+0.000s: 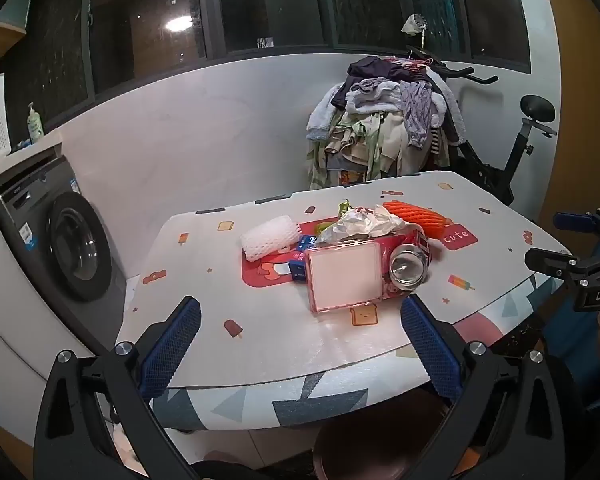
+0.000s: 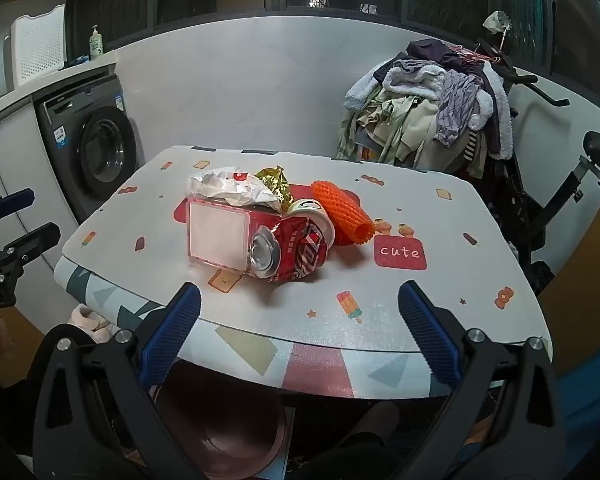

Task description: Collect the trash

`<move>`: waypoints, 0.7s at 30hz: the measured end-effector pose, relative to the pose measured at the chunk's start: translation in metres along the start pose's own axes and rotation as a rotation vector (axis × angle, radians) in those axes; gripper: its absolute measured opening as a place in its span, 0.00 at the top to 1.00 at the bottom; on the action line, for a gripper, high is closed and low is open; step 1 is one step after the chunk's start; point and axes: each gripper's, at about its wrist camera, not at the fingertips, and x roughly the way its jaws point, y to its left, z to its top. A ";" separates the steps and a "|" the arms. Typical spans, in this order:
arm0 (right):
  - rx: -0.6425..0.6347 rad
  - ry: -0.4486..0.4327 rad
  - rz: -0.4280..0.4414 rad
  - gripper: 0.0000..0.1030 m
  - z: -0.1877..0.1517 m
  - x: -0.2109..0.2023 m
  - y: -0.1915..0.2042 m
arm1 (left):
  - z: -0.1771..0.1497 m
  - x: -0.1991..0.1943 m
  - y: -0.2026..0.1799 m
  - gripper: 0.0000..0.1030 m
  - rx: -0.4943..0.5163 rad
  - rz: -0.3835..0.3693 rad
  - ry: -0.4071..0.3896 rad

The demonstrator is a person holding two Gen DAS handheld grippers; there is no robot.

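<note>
In the left wrist view, a washer (image 1: pixel 72 246) sits at the left edge. The left gripper (image 1: pixel 300 342) fills the bottom of the frame, tilted downward, its blue pads (image 1: pixel 172 346) spread wide with nothing between them, hovering over the near edge of the table (image 1: pixel 340 344). At frame centre lies the trash: a white foam net (image 1: pixel 270 237), a small blue box (image 1: pixel 296 270), a pink box (image 1: pixel 344 274) touching a crushed can (image 1: pixel 410 260), crumpled paper (image 1: pixel 364 222) on top, and an orange net (image 1: pixel 416 216) behind. At the right edge the right gripper (image 1: pixel 568 240) shows side-on, held off the table's corner.

In the right wrist view, the left gripper (image 2: pixel 24 216) appears at the left edge. The right gripper (image 2: pixel 300 340) fills the bottom, also angled down, jaws wide apart and empty, short of the pile. The pink box (image 2: pixel 218 238), can (image 2: pixel 296 250), paper (image 2: pixel 228 190), gold wrapper (image 2: pixel 276 184) and orange net (image 2: pixel 342 214) sit just above centre. A brown bin (image 2: pixel 224 432) stands below the table edge.
</note>
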 end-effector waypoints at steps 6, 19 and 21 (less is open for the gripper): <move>-0.003 -0.001 -0.003 0.05 0.001 -0.001 0.000 | 0.000 0.000 0.000 0.05 0.006 -0.005 0.003; -0.002 -0.014 -0.009 0.05 0.005 -0.006 -0.003 | -0.004 -0.004 0.004 0.05 0.003 -0.003 0.004; -0.002 -0.014 -0.013 0.05 0.006 -0.005 -0.003 | -0.003 -0.003 0.002 0.05 0.006 0.000 0.003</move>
